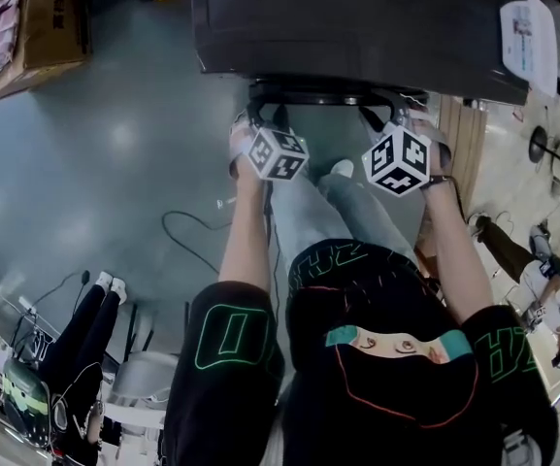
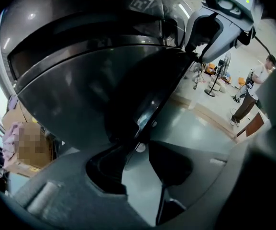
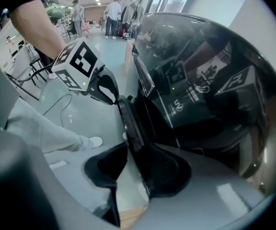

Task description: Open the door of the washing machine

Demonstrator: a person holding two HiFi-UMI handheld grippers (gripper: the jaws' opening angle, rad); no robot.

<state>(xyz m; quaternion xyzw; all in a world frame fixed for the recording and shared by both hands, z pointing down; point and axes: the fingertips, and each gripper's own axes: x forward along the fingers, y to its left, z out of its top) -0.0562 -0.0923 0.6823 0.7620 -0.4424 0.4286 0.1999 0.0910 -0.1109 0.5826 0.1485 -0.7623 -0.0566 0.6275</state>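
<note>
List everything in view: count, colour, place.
washing machine: one, dark grey, top centre
door rim: one, black, front of the machine
cardboard box: one, brown, upper left on the floor
cable: one, dark, on the floor at left
seated person: one, dark clothes, lower left
second person: one, white top, right edge
left gripper: one, grey, jaws apart at the door's edge
right gripper: one, grey, jaws apart astride the door rim
</note>
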